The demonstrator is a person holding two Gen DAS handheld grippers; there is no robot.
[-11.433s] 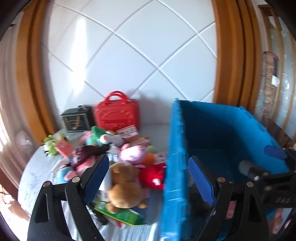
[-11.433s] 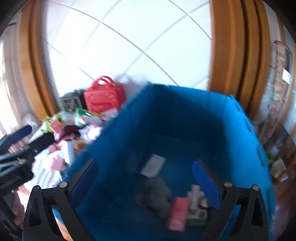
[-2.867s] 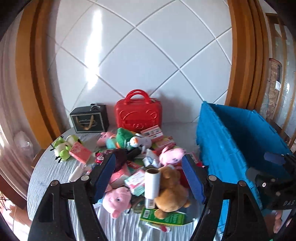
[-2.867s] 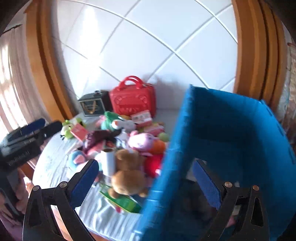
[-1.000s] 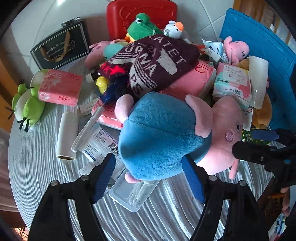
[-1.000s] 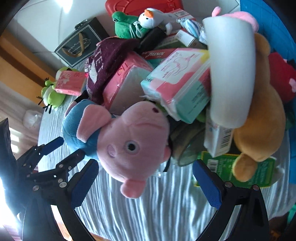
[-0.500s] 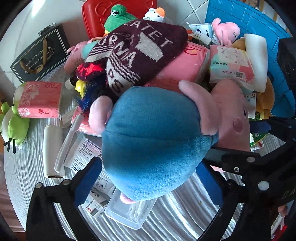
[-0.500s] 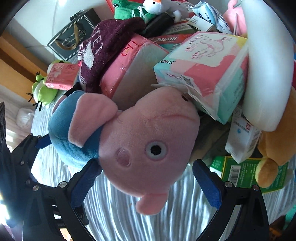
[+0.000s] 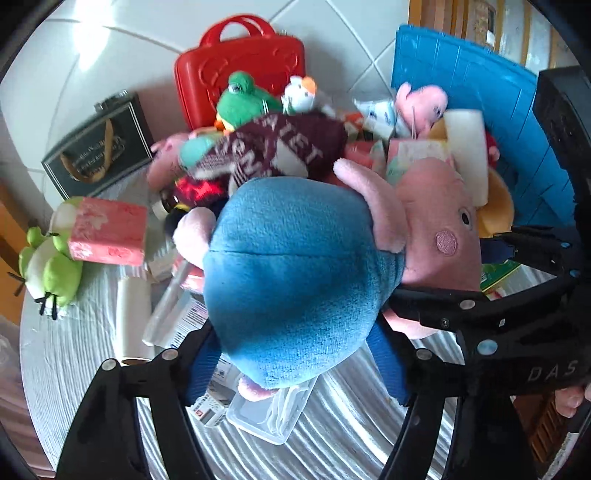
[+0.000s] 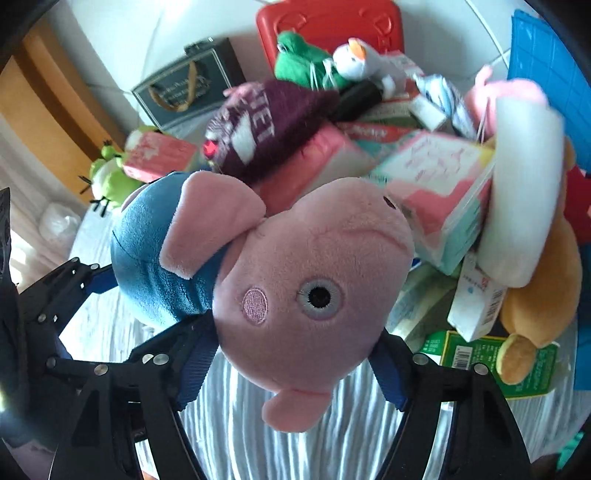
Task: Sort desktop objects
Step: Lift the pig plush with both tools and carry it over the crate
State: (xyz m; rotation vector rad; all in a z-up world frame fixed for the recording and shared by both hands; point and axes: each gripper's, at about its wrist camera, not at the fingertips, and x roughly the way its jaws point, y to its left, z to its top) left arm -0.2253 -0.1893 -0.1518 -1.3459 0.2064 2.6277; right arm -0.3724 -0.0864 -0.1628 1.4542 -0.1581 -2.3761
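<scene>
Plush toys and boxes being counted
Two pig plushes [image 9: 295, 266] [image 9: 421, 99], one frog plush [image 9: 240, 99], one red case [image 9: 240, 62] being seen.

Both views are taken from cameras set just behind the jaws, tilted down at the table [image 9: 66, 354]. The left wrist view is filled from very close by the pig toy's [image 9: 295, 280] blue body; in the right wrist view its pink face is seen. The red case [image 10: 328, 26] and blue crate [image 9: 480, 110] are shared.
</scene>
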